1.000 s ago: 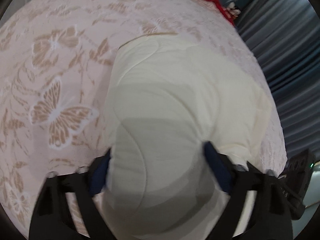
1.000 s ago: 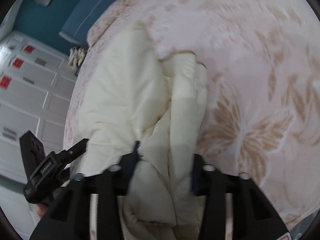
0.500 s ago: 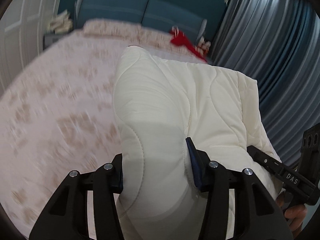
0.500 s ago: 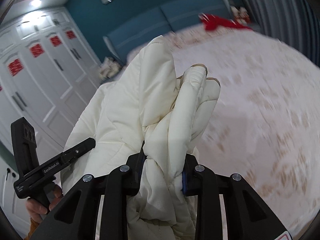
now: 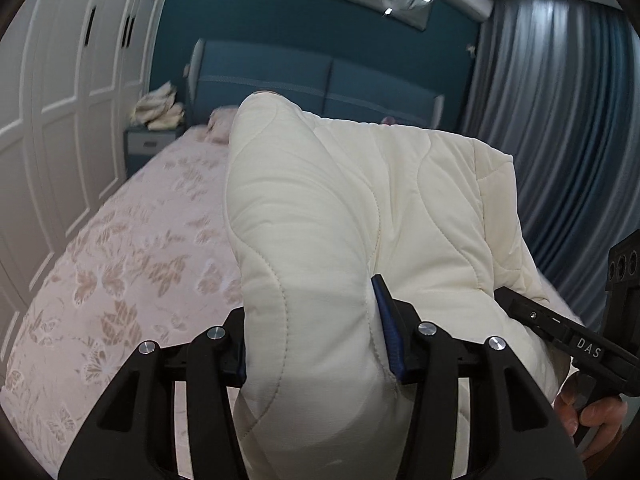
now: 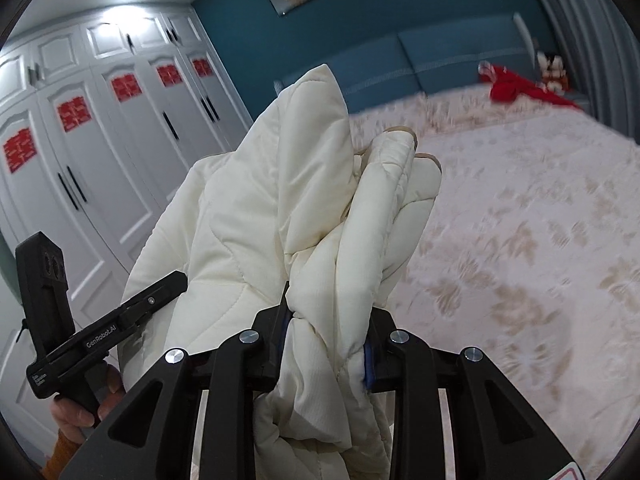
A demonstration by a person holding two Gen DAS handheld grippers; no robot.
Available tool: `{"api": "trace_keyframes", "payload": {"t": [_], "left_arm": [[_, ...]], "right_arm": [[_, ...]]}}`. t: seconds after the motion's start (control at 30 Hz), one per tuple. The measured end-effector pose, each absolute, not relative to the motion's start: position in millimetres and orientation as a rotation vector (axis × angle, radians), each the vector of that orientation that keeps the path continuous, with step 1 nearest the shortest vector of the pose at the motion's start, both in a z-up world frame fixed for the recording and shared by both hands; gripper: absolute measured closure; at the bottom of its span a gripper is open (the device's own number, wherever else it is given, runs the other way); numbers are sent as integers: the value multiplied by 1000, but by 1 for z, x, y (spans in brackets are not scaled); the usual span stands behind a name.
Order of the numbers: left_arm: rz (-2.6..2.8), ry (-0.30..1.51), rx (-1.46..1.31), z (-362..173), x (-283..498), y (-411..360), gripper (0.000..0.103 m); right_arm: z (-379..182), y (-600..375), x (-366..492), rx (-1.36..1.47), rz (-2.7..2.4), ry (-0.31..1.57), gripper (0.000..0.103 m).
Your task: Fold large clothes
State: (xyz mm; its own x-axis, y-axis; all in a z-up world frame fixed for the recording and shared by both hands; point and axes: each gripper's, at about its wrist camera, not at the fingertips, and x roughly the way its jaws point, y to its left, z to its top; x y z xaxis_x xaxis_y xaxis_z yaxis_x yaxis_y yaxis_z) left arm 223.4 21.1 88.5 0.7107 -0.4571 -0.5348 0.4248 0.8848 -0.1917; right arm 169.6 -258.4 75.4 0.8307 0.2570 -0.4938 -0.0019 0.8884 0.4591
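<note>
Padding makes the cream quilted coat bulky and soft, light but slithery; it hangs above the bed, left tool clamped on a fat fold, right tool squeezing bunched layers at six o'clock; grip thick seams, not loose skin

cream quilted garment runs out of the bottom edge in both views; its lower part is unseen. it hides the middle of the headboard and much of the bedspread. bedspread pattern blurred in right view. red item too blurred to identify.
</note>
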Motion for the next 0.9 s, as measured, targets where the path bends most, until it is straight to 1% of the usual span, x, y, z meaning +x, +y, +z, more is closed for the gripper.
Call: {"api": "trace_keyframes", "payload": {"t": [0.17,0.33,0.37,0.47,0.5,0.53,0.57,0.6,0.7,0.77,0.8,0.87,0.9], "left_arm": [[-450,731,-41,18,265,34,55],[-418,858,-24,-55,293,36,55],[-408,877,-24,-67,297,37,54],[-387,887,-41,-89,300,44,47],[-380,888,-50,-93,301,47,44],[-372,890,-56,-96,300,48,41],[-358,897,-61,-99,301,50,38],[-350,900,-65,-98,301,52,36],[-310,892,-50,-76,287,57,37],[-264,860,-2,-56,269,61,36],[-242,844,13,-48,260,65,35],[-220,828,14,-28,236,72,35],[-215,840,22,-24,228,72,35]], "right_arm": [[-1,-242,218,473,125,709,76],[-68,-228,245,471,98,832,76],[-80,-227,249,468,94,854,76],[-97,-222,253,471,93,874,72],[-102,-223,255,478,94,880,68],[-105,-222,257,482,95,889,63],[-107,-222,259,486,88,904,60],[-108,-225,260,494,84,919,55],[-88,-234,253,528,77,953,52],[-64,-239,235,505,45,921,52],[-47,-241,221,473,19,885,47],[-23,-240,196,421,8,825,47],[-12,-235,184,397,36,815,56]]}}
